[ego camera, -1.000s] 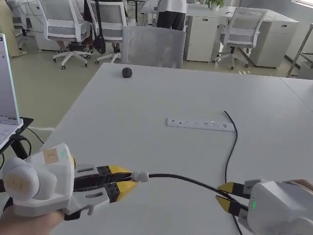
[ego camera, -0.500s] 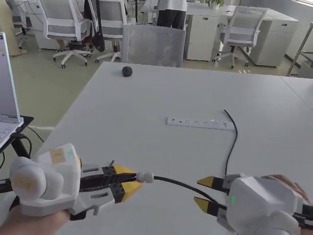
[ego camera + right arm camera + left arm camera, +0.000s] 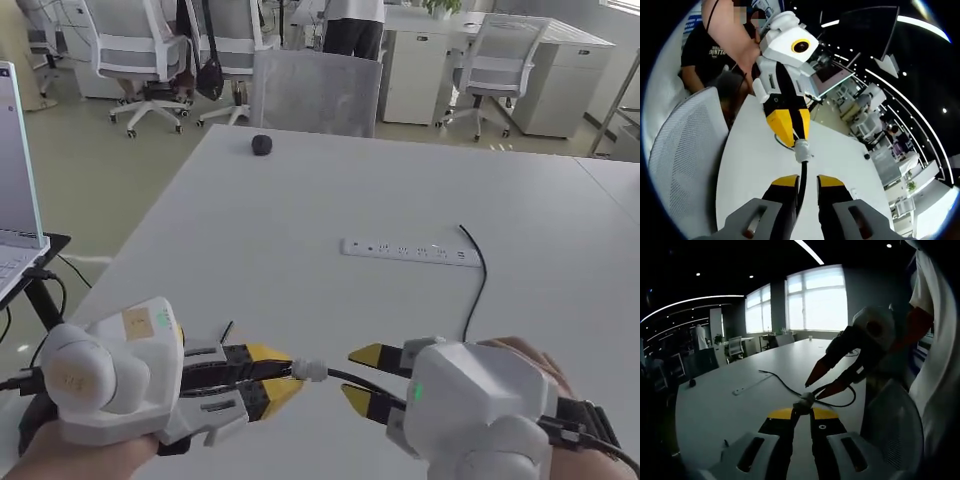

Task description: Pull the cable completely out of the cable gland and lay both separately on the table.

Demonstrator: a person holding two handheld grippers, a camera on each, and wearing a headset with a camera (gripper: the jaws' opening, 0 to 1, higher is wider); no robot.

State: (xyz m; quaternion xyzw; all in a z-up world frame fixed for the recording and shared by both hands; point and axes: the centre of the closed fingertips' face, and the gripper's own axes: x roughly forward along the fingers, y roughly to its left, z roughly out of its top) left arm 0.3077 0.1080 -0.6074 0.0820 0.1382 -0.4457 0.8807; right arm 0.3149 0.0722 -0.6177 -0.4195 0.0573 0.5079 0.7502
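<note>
The white office table [image 3: 300, 200] is carrying everything. At its near edge, the left gripper [image 3: 293, 373] is clamping its yellow-tipped jaws on the small white plastic cable gland [image 3: 311, 371]. Just right, the right gripper [image 3: 362, 378] is holding its jaws apart around the thin black cable [image 3: 481, 285], which is trailing far-right.

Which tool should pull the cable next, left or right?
Probably the right tool: open, jaws straddling the cable beside the gland. The left tool is shut on the gland, anchoring it.
</note>
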